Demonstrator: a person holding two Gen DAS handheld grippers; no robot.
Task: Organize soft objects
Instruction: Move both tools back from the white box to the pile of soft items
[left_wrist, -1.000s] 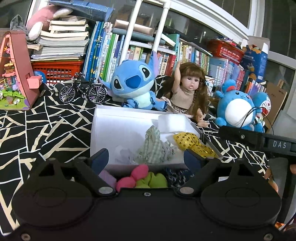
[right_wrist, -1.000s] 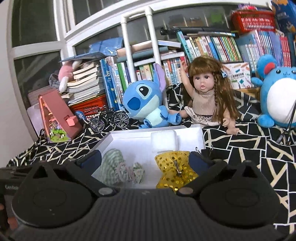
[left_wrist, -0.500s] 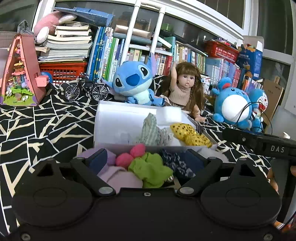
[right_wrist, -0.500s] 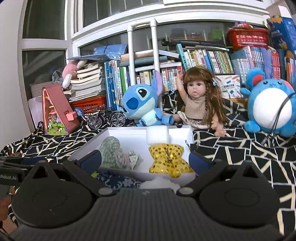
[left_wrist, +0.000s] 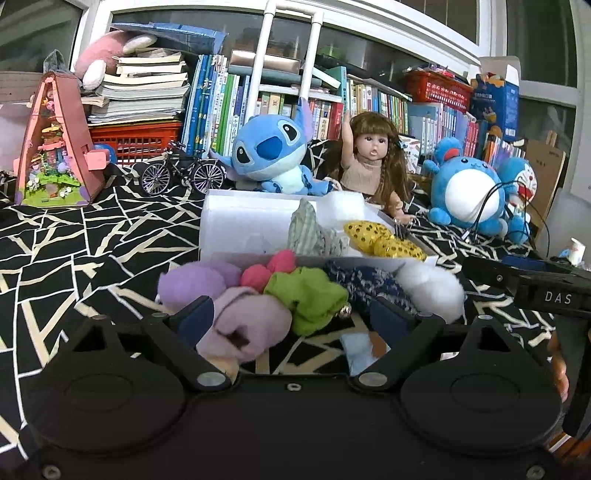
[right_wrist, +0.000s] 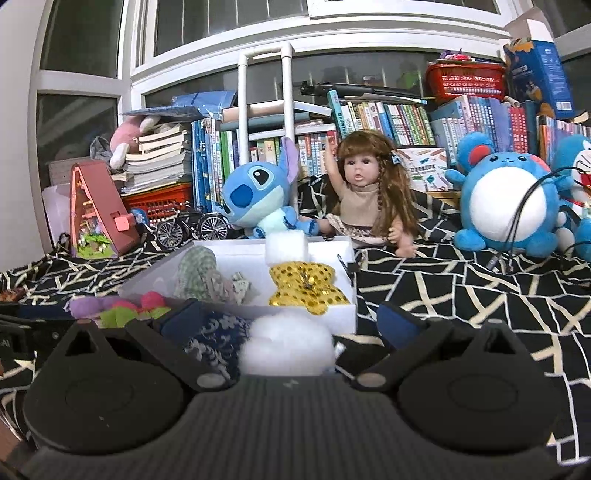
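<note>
the near ends of the soft pile are cut off behind both black gripper housings, and a pale blue scrap (left_wrist: 356, 349) low between the left fingers is too hidden to identify. the left hand-held gripper (left_wrist: 291, 319) has its fingers spread apart, with a lilac cloth (left_wrist: 245, 325) and a green cloth (left_wrist: 306, 295) lying between them; whether either pad touches the cloth cannot be told. the right hand-held gripper (right_wrist: 290, 321) is also spread wide, a white fluffy ball (right_wrist: 288, 345) and a navy patterned cloth (right_wrist: 214, 341) sitting between its fingers, unclamped.

the white box (left_wrist: 236, 229) stands just beyond the pile on the black-and-cream patterned surface (left_wrist: 92, 236). inside it lie a green checked cloth (right_wrist: 201, 275), a gold sequin bow (right_wrist: 306, 286) and a white foam block (right_wrist: 286, 245) against the far wall. a purple plush piece (left_wrist: 192, 282) and pink pompoms (left_wrist: 269, 269) rest outside, against the box's near wall.

behind the box sit a blue stitch plush (left_wrist: 273, 155), a doll (left_wrist: 373, 162) and a round blue plush (left_wrist: 465, 192), with a toy bicycle (left_wrist: 183, 173) and a pink toy house (left_wrist: 55, 147) to the left before rows of books (left_wrist: 221, 107).
</note>
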